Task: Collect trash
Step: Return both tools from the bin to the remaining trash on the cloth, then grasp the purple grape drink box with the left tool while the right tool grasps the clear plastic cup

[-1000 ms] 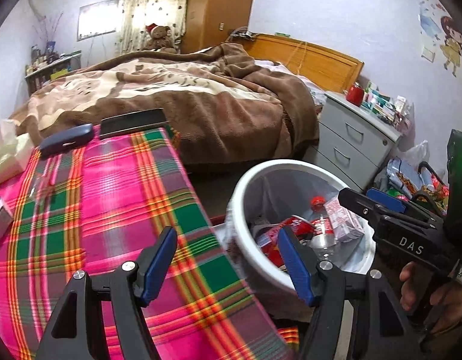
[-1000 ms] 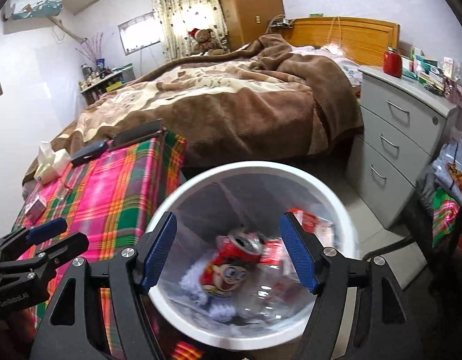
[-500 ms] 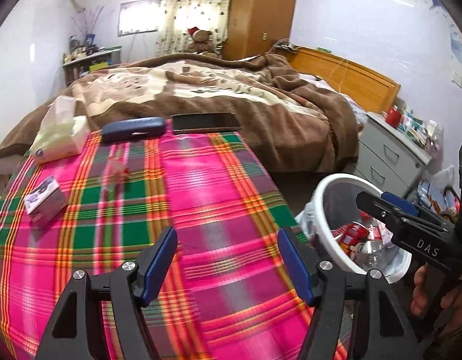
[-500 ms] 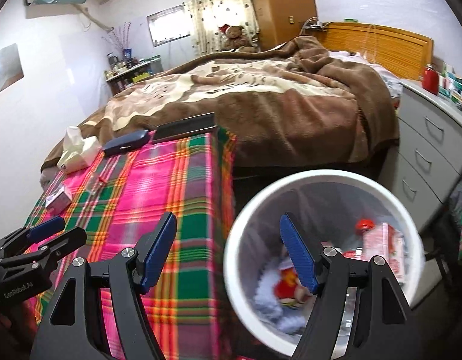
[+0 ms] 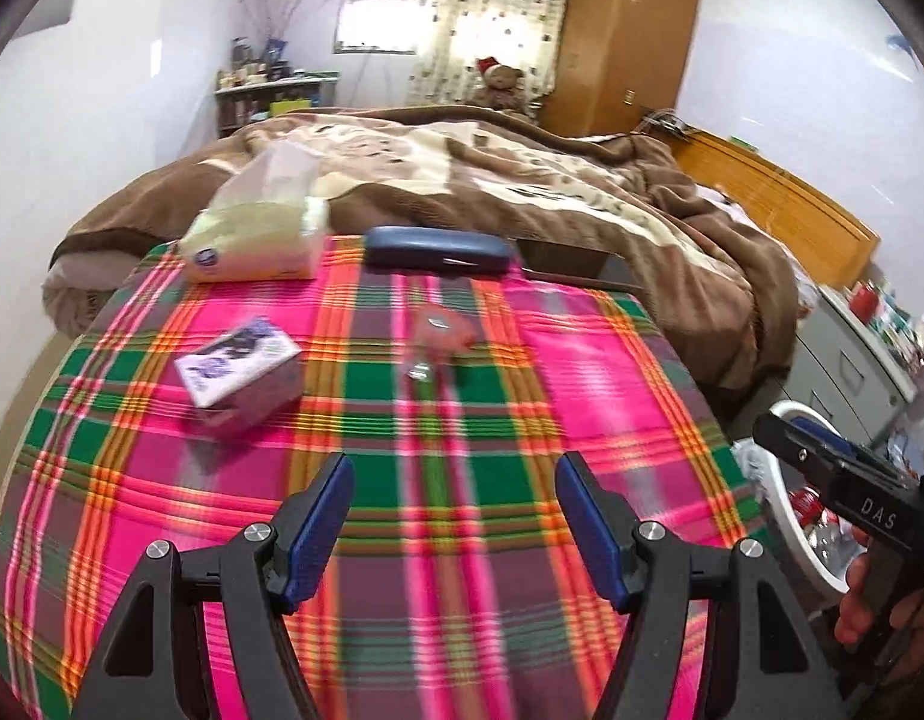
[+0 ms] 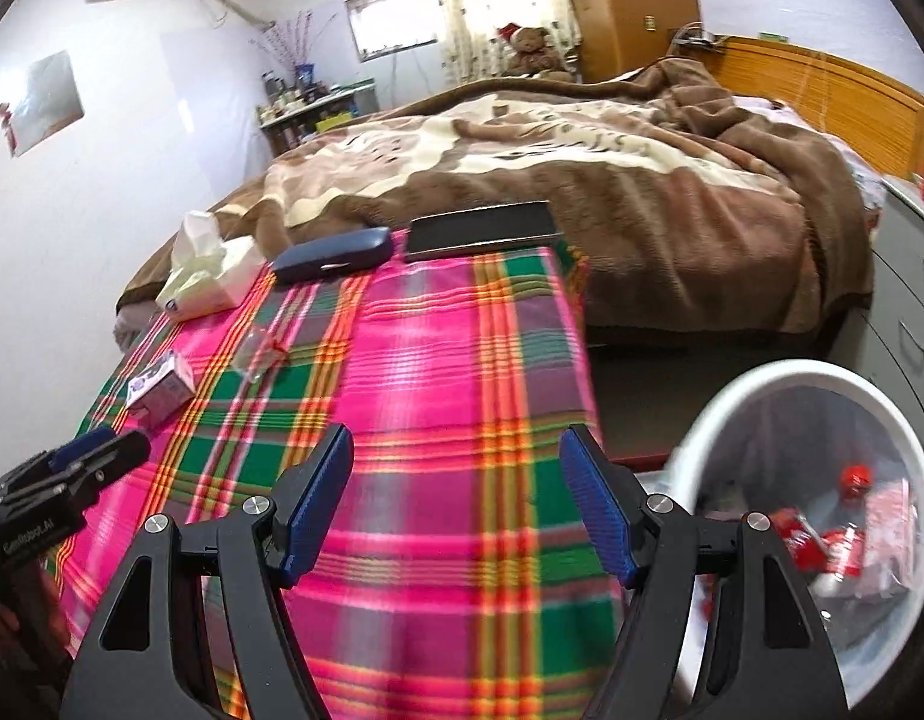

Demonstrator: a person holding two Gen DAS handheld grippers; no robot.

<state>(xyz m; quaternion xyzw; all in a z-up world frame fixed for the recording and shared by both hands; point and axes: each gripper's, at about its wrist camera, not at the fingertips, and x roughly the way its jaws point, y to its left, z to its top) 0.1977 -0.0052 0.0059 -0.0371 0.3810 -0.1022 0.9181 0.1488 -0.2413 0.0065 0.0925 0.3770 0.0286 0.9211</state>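
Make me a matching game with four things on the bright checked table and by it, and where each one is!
Things:
1. tissue pack
2. dark blue case
3. small purple box
4. white bin

Places:
A. on the floor beside the table, trash inside
B. far left corner of the table
C. far edge of the table, just right of the tissues
D. left side of the table, nearer than the tissues

Pairs: 1-B, 2-C, 3-D, 4-A
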